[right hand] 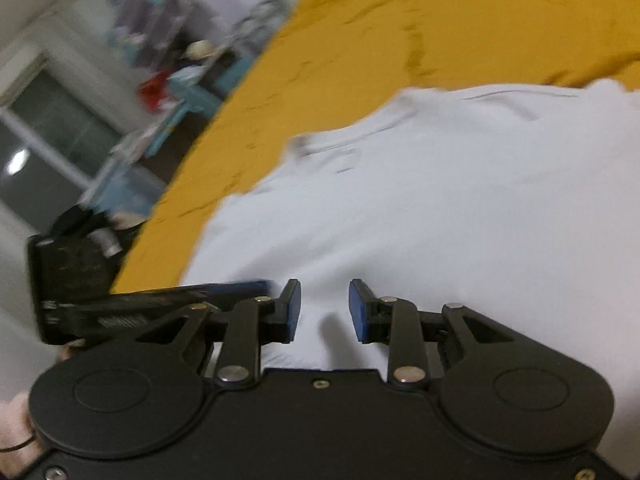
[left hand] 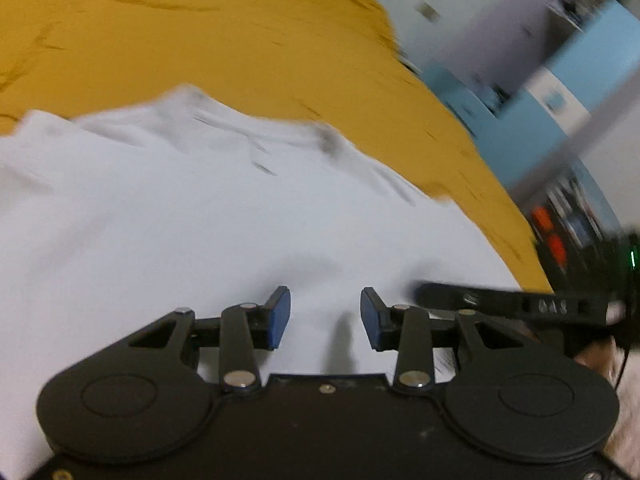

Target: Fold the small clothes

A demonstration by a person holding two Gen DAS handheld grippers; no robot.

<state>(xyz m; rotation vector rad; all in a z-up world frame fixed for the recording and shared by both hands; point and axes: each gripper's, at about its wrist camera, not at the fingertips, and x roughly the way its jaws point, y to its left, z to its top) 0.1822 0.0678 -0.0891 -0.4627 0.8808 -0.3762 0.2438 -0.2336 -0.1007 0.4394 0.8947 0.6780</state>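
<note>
both tongs [left hand: 325,318] [right hand: 324,311] apart, seemingly empty, over white garment [left hand: 200,220] [right hand: 460,208].

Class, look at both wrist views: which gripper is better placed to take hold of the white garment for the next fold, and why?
Neither clearly; slightly the left. Both the left gripper and right gripper hover open, empty, side by side over the white garment on the mustard cover. The left one looks nearer an edge.

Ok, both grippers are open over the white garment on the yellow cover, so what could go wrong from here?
1. Both views are blurred, so closing now may miss the white garment's edge.
2. The left gripper and right gripper sit close side by side and could collide.
3. A deep pinch might also catch the yellow cover underneath.
</note>
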